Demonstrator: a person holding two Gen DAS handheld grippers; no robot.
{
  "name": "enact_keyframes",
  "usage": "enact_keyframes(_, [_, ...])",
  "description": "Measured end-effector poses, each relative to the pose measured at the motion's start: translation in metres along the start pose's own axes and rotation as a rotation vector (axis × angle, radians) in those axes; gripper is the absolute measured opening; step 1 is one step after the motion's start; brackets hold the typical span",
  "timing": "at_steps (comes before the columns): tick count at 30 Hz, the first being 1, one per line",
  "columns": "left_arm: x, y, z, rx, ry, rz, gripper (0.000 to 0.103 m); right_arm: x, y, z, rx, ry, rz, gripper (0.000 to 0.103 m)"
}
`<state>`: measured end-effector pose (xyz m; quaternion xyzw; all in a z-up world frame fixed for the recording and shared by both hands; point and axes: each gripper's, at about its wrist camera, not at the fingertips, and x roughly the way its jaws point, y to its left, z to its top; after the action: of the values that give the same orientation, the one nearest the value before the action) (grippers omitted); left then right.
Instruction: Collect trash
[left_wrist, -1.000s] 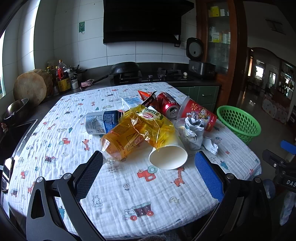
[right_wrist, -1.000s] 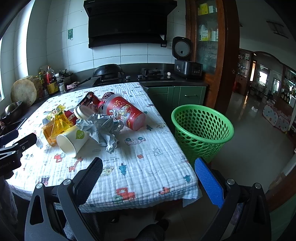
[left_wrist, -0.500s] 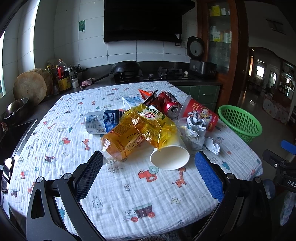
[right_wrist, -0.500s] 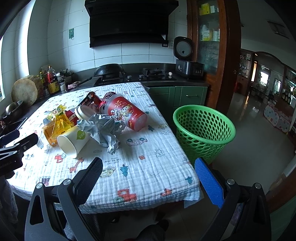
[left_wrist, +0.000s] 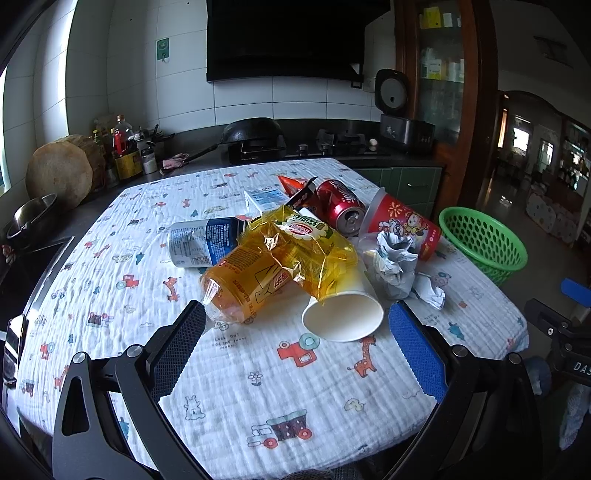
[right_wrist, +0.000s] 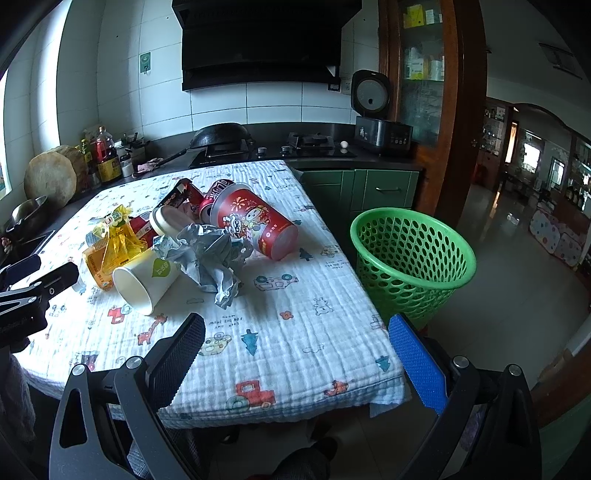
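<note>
A heap of trash lies on the table: a yellow wrapper (left_wrist: 280, 266), a white paper cup (left_wrist: 343, 317) on its side, crumpled paper (left_wrist: 395, 262), a red noodle cup (left_wrist: 402, 225), a red can (left_wrist: 340, 206) and a blue-white can (left_wrist: 199, 240). My left gripper (left_wrist: 295, 332) is open and empty, just short of the wrapper and cup. My right gripper (right_wrist: 295, 343) is open and empty over the table's near edge, short of the crumpled paper (right_wrist: 210, 258) and paper cup (right_wrist: 144, 280). A green basket (right_wrist: 410, 258) stands on the floor to the table's right.
The table wears a white cartoon-print cloth (left_wrist: 258, 398). Behind it runs a dark counter with a wok (left_wrist: 251, 133), a rice cooker (left_wrist: 402, 118), bottles (left_wrist: 122, 147) and a wooden block (left_wrist: 59, 177). A tiled floor (right_wrist: 517, 295) lies right of the basket.
Both grippers have crept slightly forward toward the trash. Nothing on the table has moved.
</note>
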<state>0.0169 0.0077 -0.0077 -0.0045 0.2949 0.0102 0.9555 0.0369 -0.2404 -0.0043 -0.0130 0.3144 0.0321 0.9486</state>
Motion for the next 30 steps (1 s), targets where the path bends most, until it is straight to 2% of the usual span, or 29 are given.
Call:
enact_keyframes(11, [0.010,0.004,0.001,0.009,0.018,0.002,0.098,0.013,0.010,0.008,-0.063,0.000,0.051,0.096])
enact_keyframes(21, [0.015,0.025,0.006,0.014,0.023,0.012,0.098,0.040,0.039,0.022,-0.148,0.025,0.170,0.095])
enact_keyframes(24, [0.019,0.033,0.008,0.018,0.031,0.009,0.098,0.051,0.048,0.026,-0.166,0.033,0.201,0.092])
enact_keyframes(26, [0.024,0.038,0.010,0.019,0.043,-0.009,0.098,0.061,0.052,0.028,-0.176,0.051,0.215,0.087])
enact_keyframes(30, [0.030,0.045,0.015,0.042,0.044,-0.017,0.097,0.083,0.059,0.031,-0.186,0.083,0.229,0.085])
